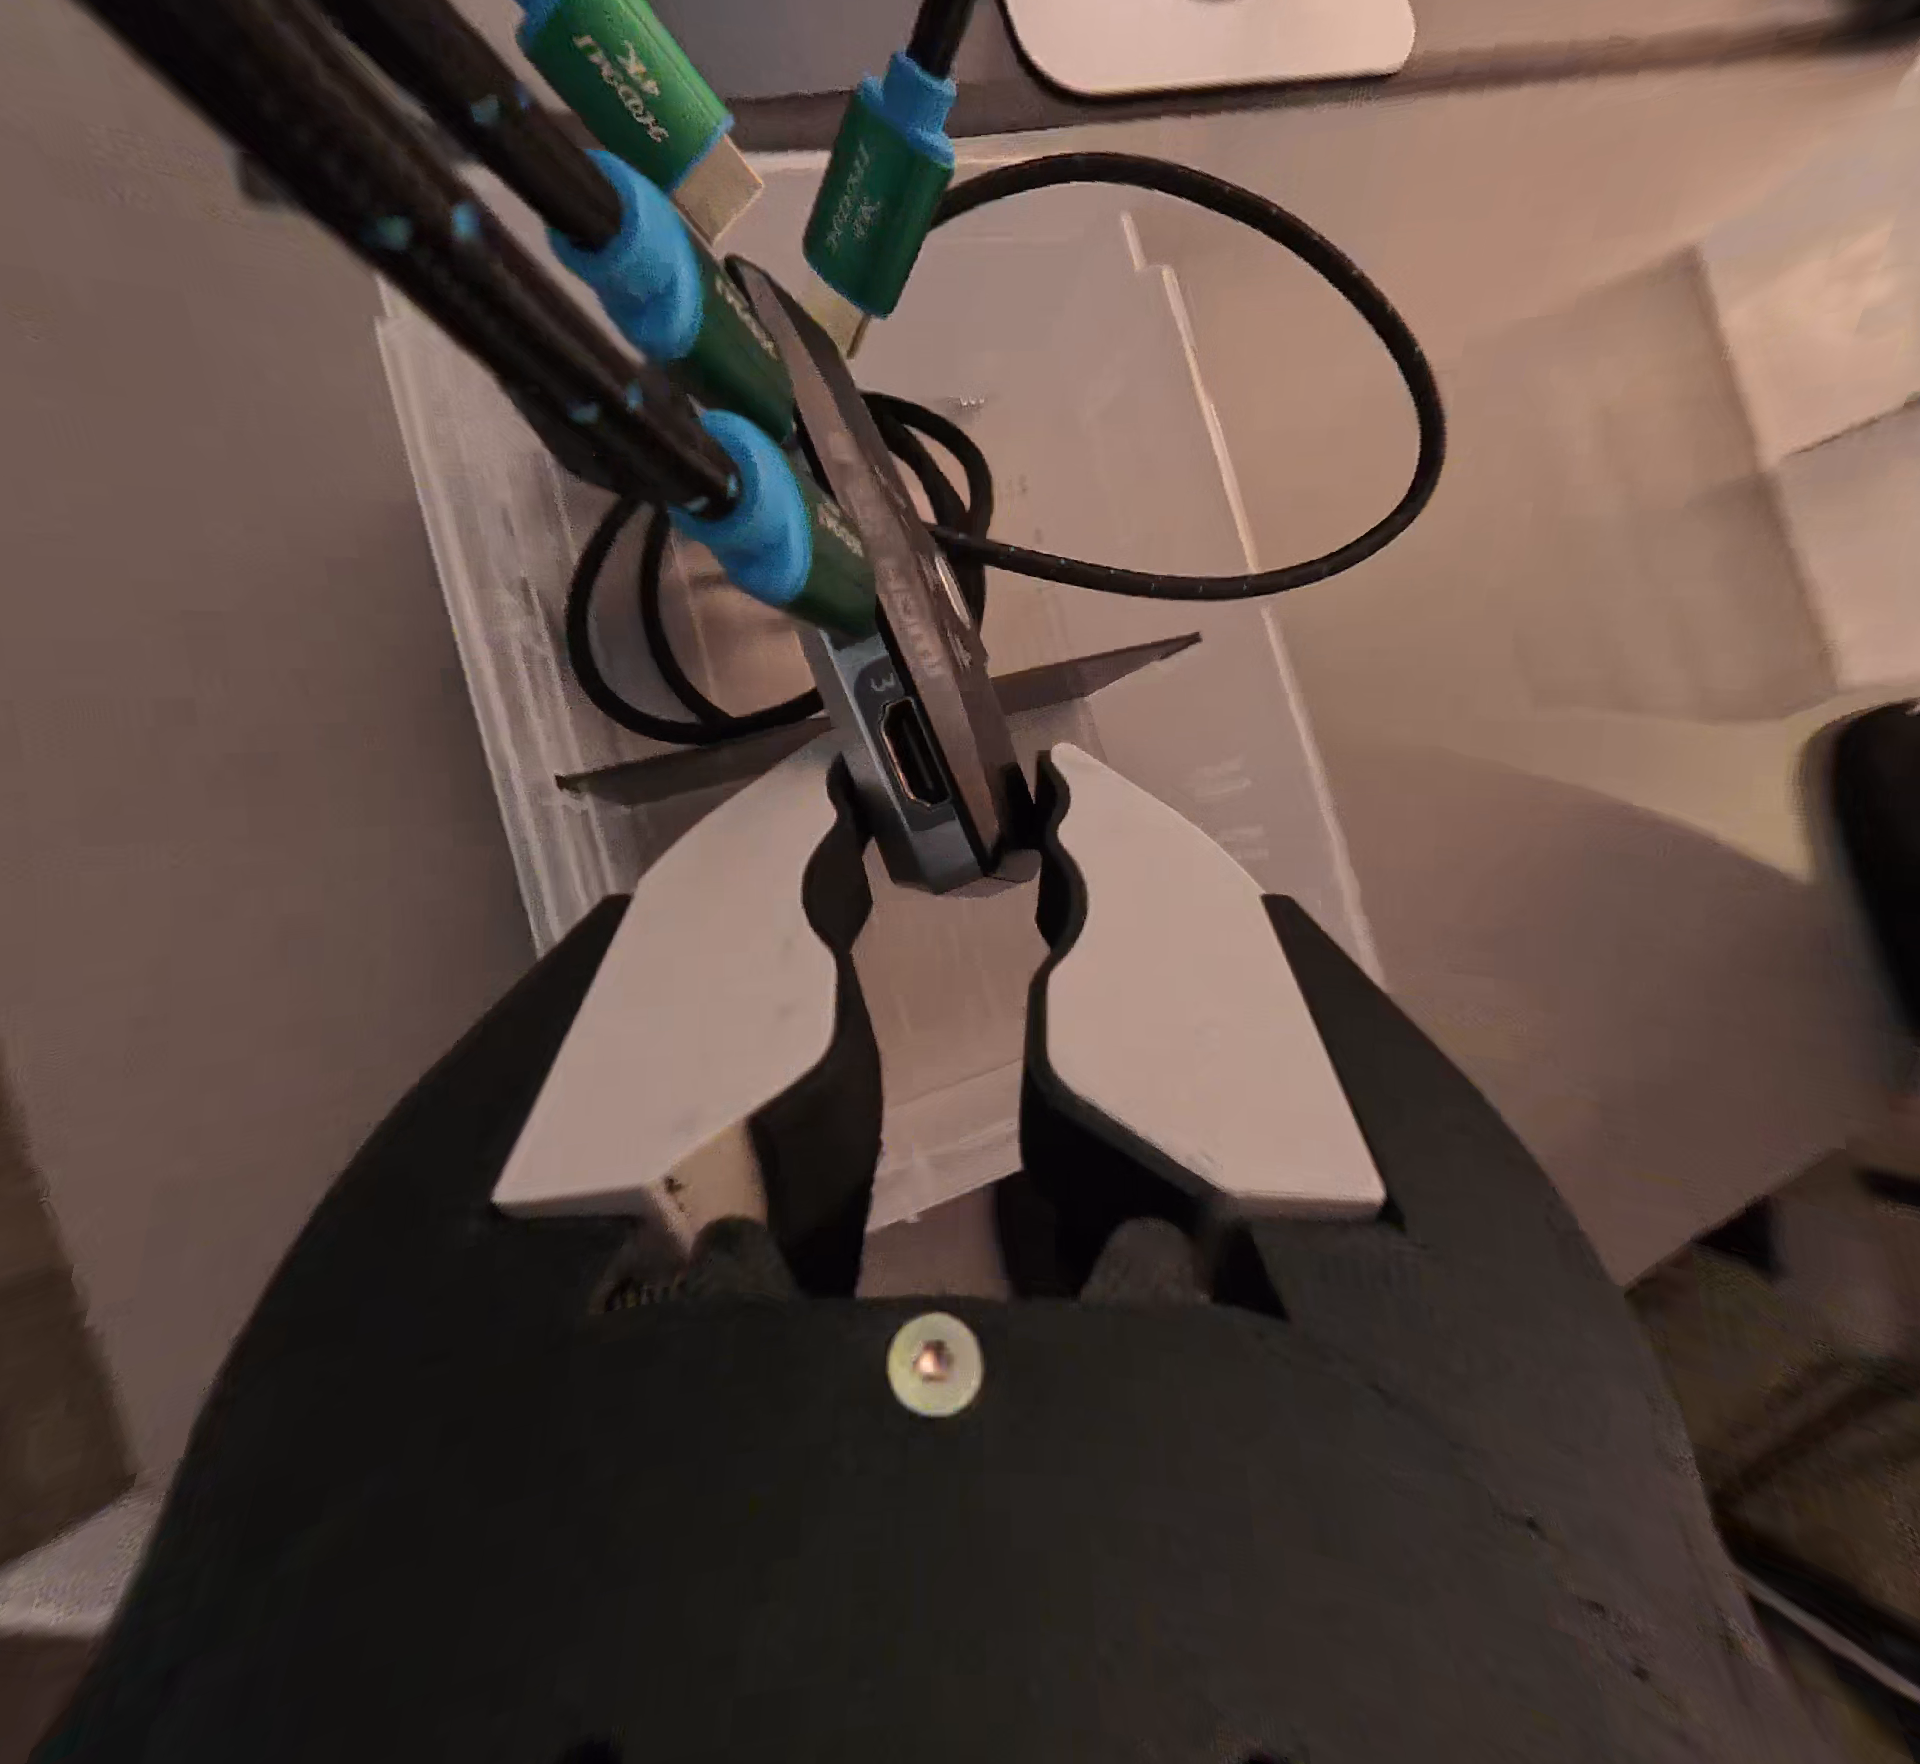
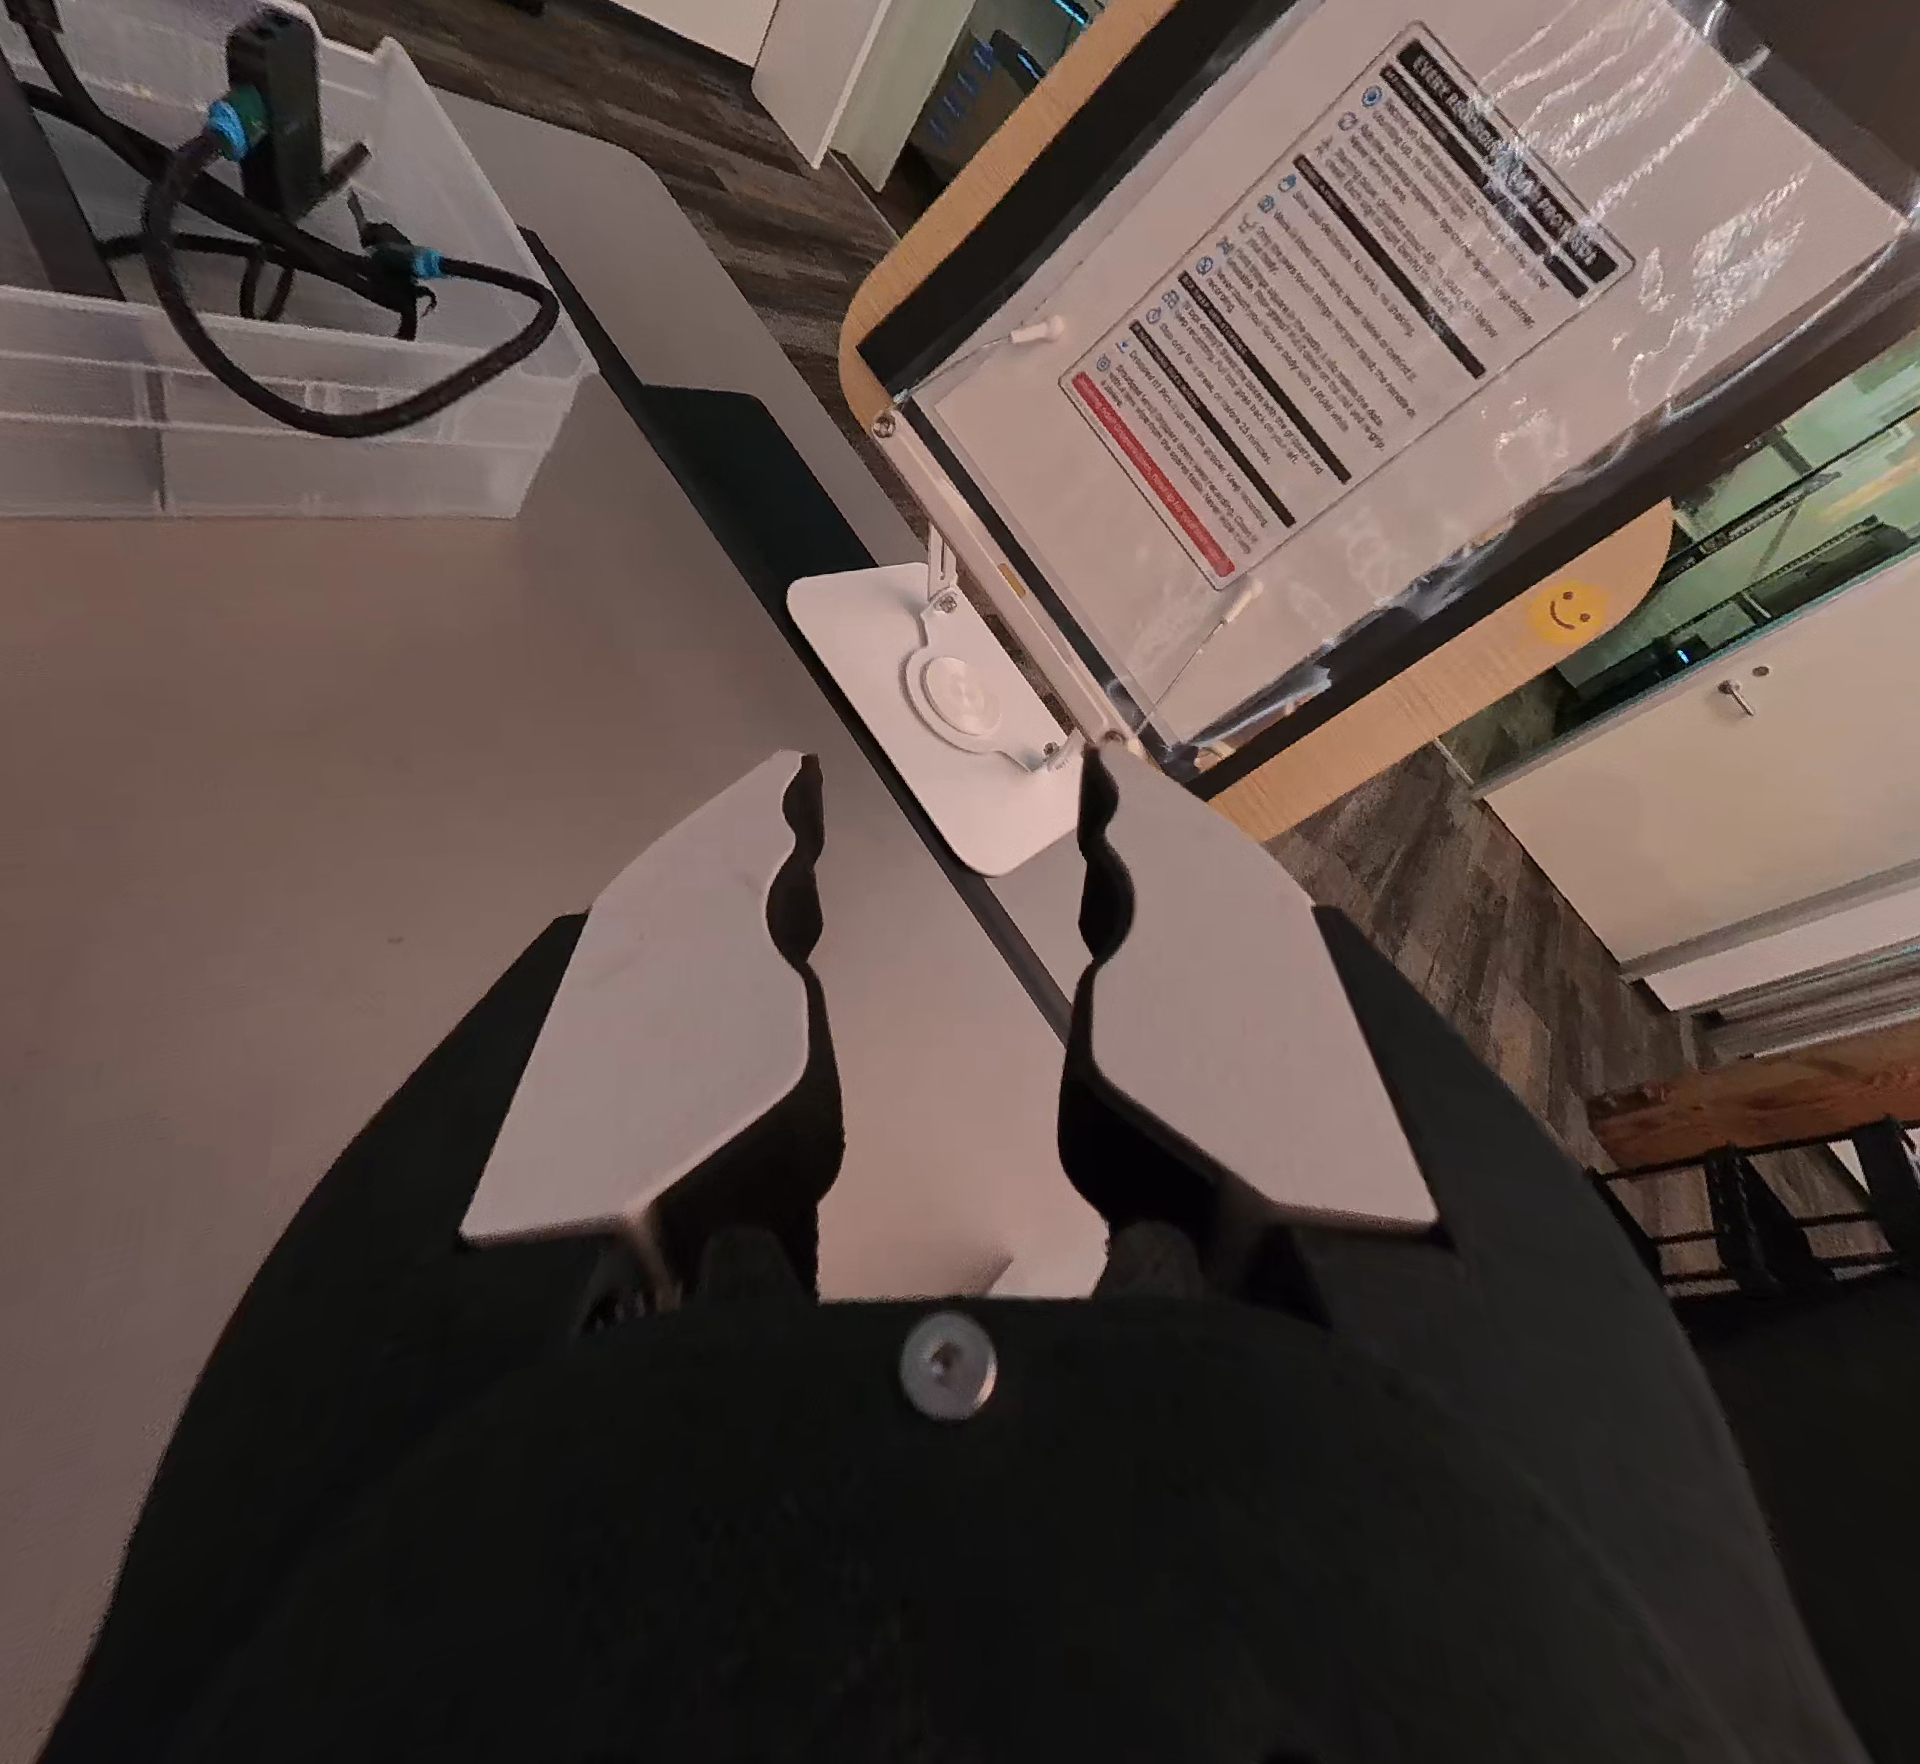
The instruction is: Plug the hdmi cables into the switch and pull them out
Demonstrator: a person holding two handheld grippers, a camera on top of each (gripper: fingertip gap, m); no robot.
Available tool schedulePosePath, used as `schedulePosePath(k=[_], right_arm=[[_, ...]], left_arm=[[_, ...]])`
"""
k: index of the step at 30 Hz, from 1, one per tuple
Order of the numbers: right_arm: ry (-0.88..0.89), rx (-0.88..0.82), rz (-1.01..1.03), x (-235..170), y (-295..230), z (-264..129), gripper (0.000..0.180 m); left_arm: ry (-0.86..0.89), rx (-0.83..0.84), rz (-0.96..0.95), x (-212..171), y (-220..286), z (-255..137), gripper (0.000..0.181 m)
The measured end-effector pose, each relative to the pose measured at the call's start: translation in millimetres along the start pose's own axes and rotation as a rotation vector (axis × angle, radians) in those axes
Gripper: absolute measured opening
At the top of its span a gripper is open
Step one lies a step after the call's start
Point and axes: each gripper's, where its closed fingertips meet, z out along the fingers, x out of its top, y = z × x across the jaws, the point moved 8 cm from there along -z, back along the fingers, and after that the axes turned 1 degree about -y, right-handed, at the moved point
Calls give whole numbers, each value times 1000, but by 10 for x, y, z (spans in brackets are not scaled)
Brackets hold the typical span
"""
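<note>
Item: slim dark-grey metal HDMI switch, held on edge above a clear plastic bin; left gripper jaws clamped on its near end.
Cables: two green-shelled, blue-collared braided HDMI plugs seated in the switch; two more dangle free just beyond. Nearest port vacant.
Progress, judged: partway; which direction cannot be told.
Right gripper: jaws parted, nothing held, over the grey table, well apart.
Obstructions: thin looped black cord; crowded braids beside the vacant port.
</note>
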Motion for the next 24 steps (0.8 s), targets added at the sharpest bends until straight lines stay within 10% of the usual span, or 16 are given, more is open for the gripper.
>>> schedulePosePath(k=[1,24], right_arm=[[15,9,1,18,-21,3,47],[184,341,-61,259,-795,329,38]], left_arm=[[4,18,56,25,54,-3,27],[220,152,415,450,769,53,19]])
